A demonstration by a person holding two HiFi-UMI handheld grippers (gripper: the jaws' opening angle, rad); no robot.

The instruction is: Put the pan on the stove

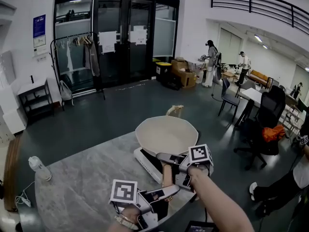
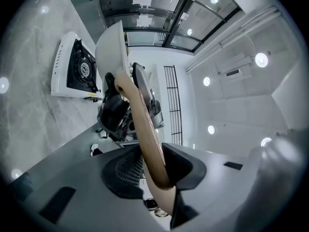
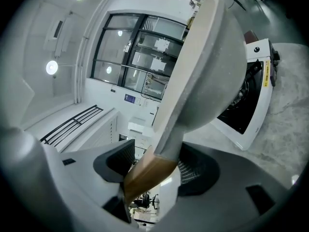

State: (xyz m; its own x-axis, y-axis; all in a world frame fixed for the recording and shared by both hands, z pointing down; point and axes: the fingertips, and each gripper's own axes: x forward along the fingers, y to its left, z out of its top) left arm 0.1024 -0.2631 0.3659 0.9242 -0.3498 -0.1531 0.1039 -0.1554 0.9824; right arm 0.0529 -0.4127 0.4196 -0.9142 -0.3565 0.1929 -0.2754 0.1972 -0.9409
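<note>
**Now: pan over the stove, both grippers on its handle**

Head view: one cream pan [image 1: 166, 134] sits over the far end of one white stove [image 1: 145, 159] on a grey marble table [image 1: 72, 187]. Whether the pan rests on the burner or hangs just above it, I cannot tell. The left gripper [image 1: 169, 191] and the right gripper [image 1: 166, 158] pinch the wooden handle [image 1: 167, 174] from opposite sides, the right one nearer the bowl. Each carries one marker cube [image 1: 124, 191], two in all. One bottle [image 1: 39, 168] stands alone near the table's left edge, well apart from the stove. Behind are a blue poster [image 1: 39, 28] and several sheets [image 1: 107, 40] taped to glass doors [image 1: 123, 37], with writing too small to read. Further back are a clothes rack [image 1: 79, 57], a black shelf [image 1: 36, 100], boxes [image 1: 181, 71], chairs [image 1: 263, 124] and two standing people [image 1: 211, 62].

Left gripper view: the left gripper [image 2: 154, 170] has its jaws clamped on the handle [image 2: 140, 120] near its end. The handle runs up past the right gripper [image 2: 118, 112] to the pan [image 2: 113, 52]. The stove [image 2: 75, 69] shows one black burner.

Right gripper view: the right gripper [image 3: 149, 170] has its jaws pressed on the handle [image 3: 145, 175] where the wood meets the pan's grey neck. The pan [image 3: 212, 71] covers much of the stove [image 3: 251, 95]. One yellow label [image 3: 265, 69] on the stove's edge is too small to read.
</note>
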